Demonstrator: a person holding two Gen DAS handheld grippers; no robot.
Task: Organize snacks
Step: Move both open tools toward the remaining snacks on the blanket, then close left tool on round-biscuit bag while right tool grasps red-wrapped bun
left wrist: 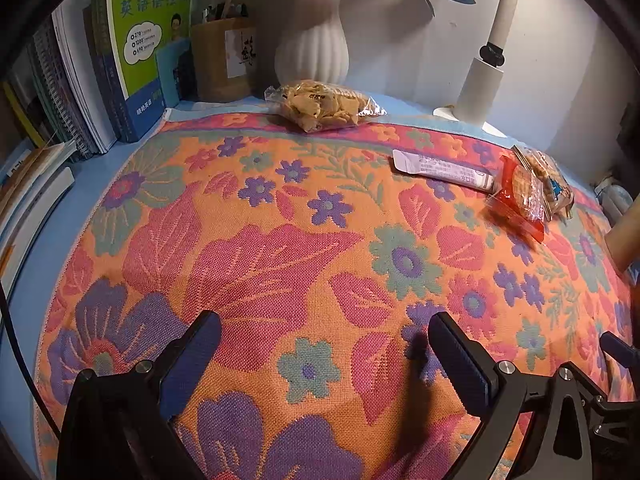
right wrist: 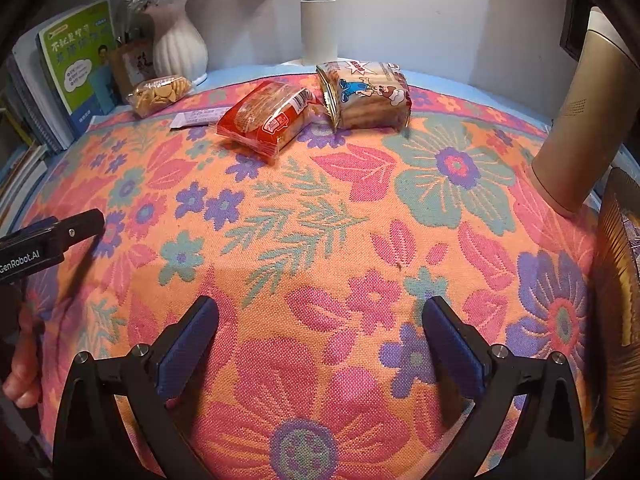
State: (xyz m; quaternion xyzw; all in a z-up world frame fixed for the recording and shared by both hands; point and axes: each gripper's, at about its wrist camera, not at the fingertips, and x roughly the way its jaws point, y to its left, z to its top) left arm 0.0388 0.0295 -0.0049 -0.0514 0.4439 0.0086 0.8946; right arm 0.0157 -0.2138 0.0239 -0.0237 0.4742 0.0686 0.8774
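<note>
Our left gripper (left wrist: 324,344) and right gripper (right wrist: 320,328) both spread wide, holding nothing, above our floral cloth (right wrist: 320,220), 4 snacks at its far edge: red packet (right wrist: 266,120), cartoon packet (right wrist: 366,94), clear chip bag (right wrist: 160,94), white sachet (right wrist: 198,117)

Books (left wrist: 72,92) cut off at left — tan cylinder (right wrist: 576,128) cropped at right.

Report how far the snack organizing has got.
Done: nothing evident. The clear bag of yellow crackers, white sachet, red rice-cracker pack and cartoon-printed biscuit pack lie loosely along the floral cloth's far edge. In hand: nothing; left gripper and right gripper are open and empty. Left: all four snacks.
</note>
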